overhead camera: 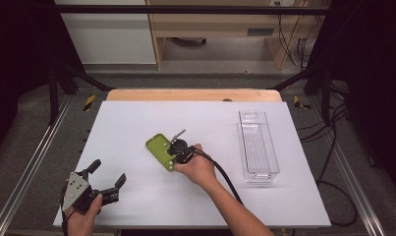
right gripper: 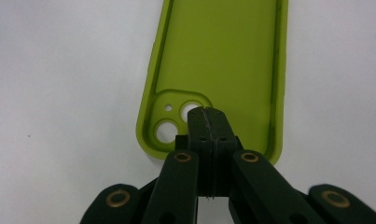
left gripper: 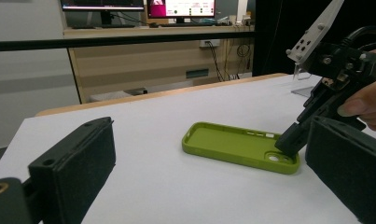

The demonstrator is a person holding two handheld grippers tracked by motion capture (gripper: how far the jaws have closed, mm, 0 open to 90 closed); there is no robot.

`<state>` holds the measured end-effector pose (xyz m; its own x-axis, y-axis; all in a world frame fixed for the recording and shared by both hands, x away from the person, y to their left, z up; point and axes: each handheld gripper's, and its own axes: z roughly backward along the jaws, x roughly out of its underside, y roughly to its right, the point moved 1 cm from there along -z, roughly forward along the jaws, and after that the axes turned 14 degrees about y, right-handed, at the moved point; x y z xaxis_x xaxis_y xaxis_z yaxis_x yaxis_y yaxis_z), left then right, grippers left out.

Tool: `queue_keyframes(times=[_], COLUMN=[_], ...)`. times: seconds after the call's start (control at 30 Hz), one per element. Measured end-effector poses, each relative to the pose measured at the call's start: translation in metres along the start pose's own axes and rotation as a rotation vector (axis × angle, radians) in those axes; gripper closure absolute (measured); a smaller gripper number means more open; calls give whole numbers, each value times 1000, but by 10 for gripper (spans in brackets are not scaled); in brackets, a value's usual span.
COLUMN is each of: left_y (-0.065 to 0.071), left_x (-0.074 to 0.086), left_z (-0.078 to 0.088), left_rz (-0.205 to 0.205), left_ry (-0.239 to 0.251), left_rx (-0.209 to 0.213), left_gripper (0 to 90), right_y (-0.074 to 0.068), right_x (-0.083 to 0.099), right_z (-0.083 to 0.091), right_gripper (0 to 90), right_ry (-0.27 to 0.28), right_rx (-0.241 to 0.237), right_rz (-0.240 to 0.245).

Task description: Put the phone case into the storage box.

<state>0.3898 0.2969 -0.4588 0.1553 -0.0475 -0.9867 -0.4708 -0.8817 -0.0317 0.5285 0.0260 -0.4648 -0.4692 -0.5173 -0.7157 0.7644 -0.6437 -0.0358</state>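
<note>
A lime-green phone case (overhead camera: pixel 158 147) lies open side up on the white table (overhead camera: pixel 136 118), a little left of the middle. My right gripper (overhead camera: pixel 173 157) is shut, its jaws pressed together with nothing between them. Its tip rests inside the case at the camera-cutout end, as the right gripper view shows for the gripper (right gripper: pixel 206 116) and the case (right gripper: pixel 223 56). My left gripper (overhead camera: pixel 108 173) is held open near the table's front left corner, well apart from the case. From the left gripper view, the case (left gripper: pixel 232 142) lies ahead between the wide jaws, with the right gripper (left gripper: pixel 288 143) touching its near end.
A clear plastic bin (overhead camera: pixel 257 147) stands lengthwise on the right side of the table. A black cable (overhead camera: pixel 225 177) trails from the right gripper along the forearm. Bare white surface lies between the two grippers and behind the case.
</note>
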Motion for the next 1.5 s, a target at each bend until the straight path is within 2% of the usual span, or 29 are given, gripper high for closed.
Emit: queue_keyframes(times=[0.1,0.43,0.6,0.9,1.0,1.07,1.1,1.13,1.17,1.2,1.23,1.27,1.3,1.33,1.37,1.4,1.43,1.5], left_y=[0,1,2,4,5,5,5,5,4,4,4,4,4,4,4,4,4,5], left_x=[0,1,1,1,1,1,1,1,1,1,1,1,1,1,1,1,1,1], left_z=[0,-1,-1,-2,-3,-2,-2,-2,-2,-1,-1,-1,-1,-2,-2,-2,-2,-2], left_rz=[-5,1,-2,-13,-16,-15,-16,-16,-15,-14,-15,-15,-15,-16,-16,-16,-17,-19], left_ry=[-4,-3,-7,-13,-16,-15,-13,-13,-13,-13,-13,-13,-13,-12,-12,-14,-15,-15], left_rx=[3,5,13,18,21,20,20,19,17,16,16,16,16,17,18,18,19,20], left_gripper=[13,13,13,13,14,13,13,13,13,13,13,14,14,13,13,13,13,13], right_y=[0,1,-1,-6,-5,-5,-5,-5,-6,-6,-7,-7,-7,-7,-7,-7,-6,-6], right_x=[2,28,43,76,80,85,86,86,88,89,91,91,92,92,93,93,93,93], right_z=[4,29,44,76,79,85,87,87,89,91,94,94,95,95,95,95,95,94], right_gripper=[900,900,900,900,899,796,748,748,695,626,480,480,397,249,211,211,128,105], right_ry=[-23,-18,-18,6,24,113,161,161,210,260,326,326,343,359,365,365,374,369], right_rx=[5,-6,-8,-14,-15,7,9,9,4,0,11,11,18,47,51,51,66,68], right_rz=[13,-17,-16,-23,-27,9,11,11,4,3,0,0,1,1,1,1,10,4])
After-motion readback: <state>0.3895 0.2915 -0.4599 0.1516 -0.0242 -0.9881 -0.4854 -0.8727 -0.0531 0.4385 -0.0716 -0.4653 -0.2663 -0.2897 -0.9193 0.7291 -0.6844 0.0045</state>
